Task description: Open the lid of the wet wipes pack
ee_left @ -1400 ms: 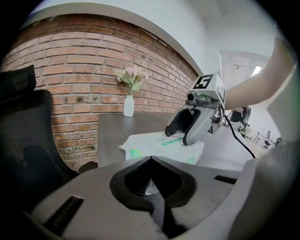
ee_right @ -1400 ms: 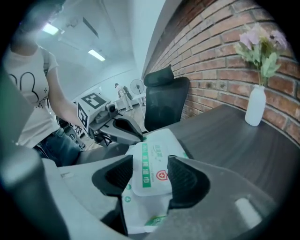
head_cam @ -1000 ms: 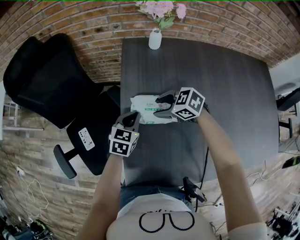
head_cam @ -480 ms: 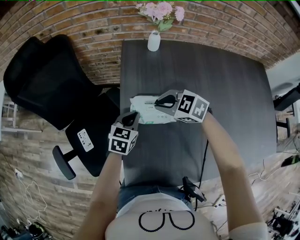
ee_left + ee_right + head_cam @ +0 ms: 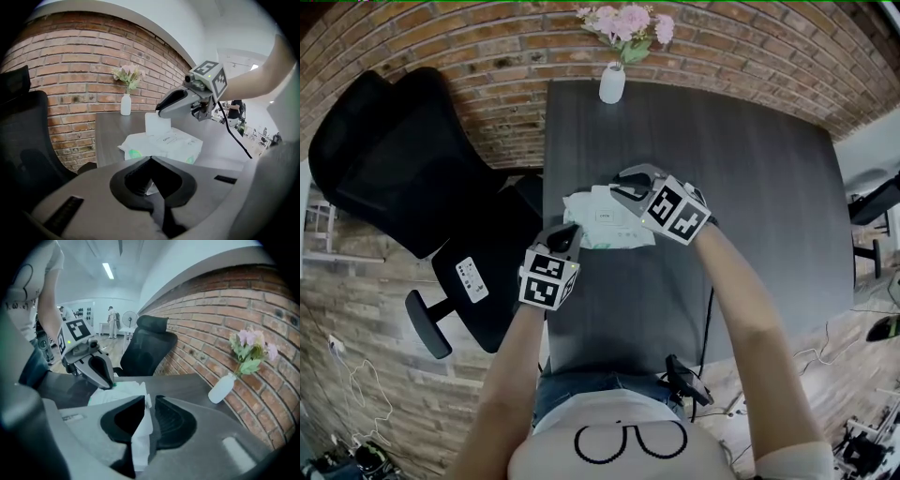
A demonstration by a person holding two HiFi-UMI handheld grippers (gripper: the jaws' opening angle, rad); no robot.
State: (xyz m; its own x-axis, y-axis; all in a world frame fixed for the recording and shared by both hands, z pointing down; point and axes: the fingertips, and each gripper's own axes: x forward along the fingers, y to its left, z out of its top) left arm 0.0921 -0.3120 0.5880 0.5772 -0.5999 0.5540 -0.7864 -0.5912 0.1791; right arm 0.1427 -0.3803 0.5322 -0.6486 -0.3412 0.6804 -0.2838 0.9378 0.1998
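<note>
The white wet wipes pack [image 5: 602, 228] lies on the dark table near its left edge. My left gripper [image 5: 570, 232] is shut on the pack's near end; a white sliver shows between its jaws [image 5: 150, 186]. My right gripper [image 5: 618, 190] is above the pack, shut on the lid flap [image 5: 156, 124], which stands lifted off the pack's top [image 5: 168, 142]. In the right gripper view the white flap [image 5: 142, 427] runs down between the pads. These jaws closed within the last second and have just eased open slightly, with the flap still between them.
A white vase of pink flowers [image 5: 612, 82] stands at the table's far edge. A black office chair [image 5: 394, 169] is left of the table [image 5: 750, 187]. A cable [image 5: 710, 309] hangs by the right forearm. A brick wall lies behind.
The right gripper closed on the lid flap, rolled and rose, peeling the flap up from the pack. The left gripper stayed in place on the pack's end.
</note>
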